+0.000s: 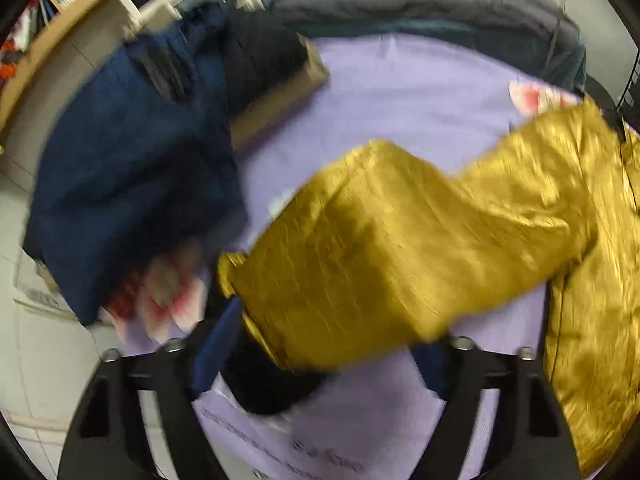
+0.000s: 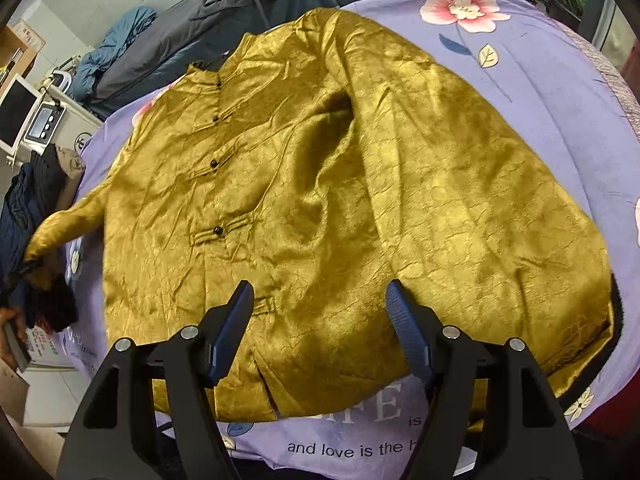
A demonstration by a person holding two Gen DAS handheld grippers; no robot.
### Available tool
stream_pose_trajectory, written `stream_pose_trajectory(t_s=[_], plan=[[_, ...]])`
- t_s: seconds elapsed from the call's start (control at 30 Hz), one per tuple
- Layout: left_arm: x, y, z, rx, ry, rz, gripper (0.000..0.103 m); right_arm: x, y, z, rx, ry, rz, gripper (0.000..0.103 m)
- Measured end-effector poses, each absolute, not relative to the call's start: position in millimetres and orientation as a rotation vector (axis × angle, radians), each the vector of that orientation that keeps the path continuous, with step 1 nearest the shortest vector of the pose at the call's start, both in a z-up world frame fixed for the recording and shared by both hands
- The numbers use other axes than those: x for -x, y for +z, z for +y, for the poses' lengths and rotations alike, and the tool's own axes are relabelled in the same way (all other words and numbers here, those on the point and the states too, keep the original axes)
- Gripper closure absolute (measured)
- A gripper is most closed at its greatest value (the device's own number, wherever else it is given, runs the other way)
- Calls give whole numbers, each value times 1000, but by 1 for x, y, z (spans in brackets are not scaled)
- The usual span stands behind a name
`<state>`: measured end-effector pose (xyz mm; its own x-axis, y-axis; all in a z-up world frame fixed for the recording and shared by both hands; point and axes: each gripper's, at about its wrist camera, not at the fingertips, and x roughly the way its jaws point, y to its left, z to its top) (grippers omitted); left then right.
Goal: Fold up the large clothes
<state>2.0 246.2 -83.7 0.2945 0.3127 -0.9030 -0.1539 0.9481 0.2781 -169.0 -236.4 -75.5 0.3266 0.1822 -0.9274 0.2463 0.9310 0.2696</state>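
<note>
Right gripper (image 2: 320,334) — jaws apart, empty, hovering over the hem of the crinkled mustard-gold satin jacket (image 2: 320,184), spread button-side up on the lilac floral bedsheet (image 2: 560,100), ready for folding. Left gripper (image 1: 320,364) — jaws apart around the sleeve cuff (image 1: 244,300); grip uncertain through blur.

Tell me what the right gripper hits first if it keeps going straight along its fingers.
Most likely the gold jacket: the right gripper hangs open over its lower front, near the buttoned placket, with nothing between. How far above the fabric it is, I cannot tell.
</note>
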Motion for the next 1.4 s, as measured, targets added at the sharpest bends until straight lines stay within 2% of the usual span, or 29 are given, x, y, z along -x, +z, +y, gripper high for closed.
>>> stream_pose_trajectory(t_s=[0.17, 0.23, 0.27, 0.33, 0.43, 0.67, 0.77, 0.83, 0.87, 0.93, 1.1, 1.37, 1.4], plan=[[39, -121, 216, -24, 259, 1361, 24, 173, -82, -224, -349, -31, 1280, 35], [53, -114, 195, -22, 210, 1333, 22, 175, -76, -220, -264, -56, 1260, 35], [59, -107, 180, -39, 179, 1304, 16, 176, -73, -218, -226, -70, 1244, 35], [61, -96, 160, -70, 121, 1259, 11, 178, -66, -216, -135, -98, 1211, 35], [55, -82, 134, -126, 43, 1230, 11, 182, -66, -214, 50, -147, 1205, 35], [29, -75, 110, -130, -22, 1211, 11, 206, -105, -205, 456, -242, 1268, 35], [26, -78, 101, -137, -45, 1223, 11, 212, -112, -212, 525, -278, 1269, 63], [30, -81, 95, -150, -60, 1225, 11, 211, -107, -224, 500, -279, 1263, 89], [33, -81, 92, -163, -66, 1224, 11, 208, -100, -235, 460, -284, 1251, 92], [36, -80, 89, -181, -70, 1221, 11, 201, -81, -261, 389, -331, 1213, 96], [41, -82, 96, -171, -58, 1234, 11, 171, -38, -340, 393, -481, 1130, 98], [41, -83, 115, -107, -21, 1249, 11, 96, 1, -488, 273, -752, 1085, 97], [40, -82, 117, -98, -18, 1249, 11, 87, 3, -497, 241, -784, 1090, 94]])
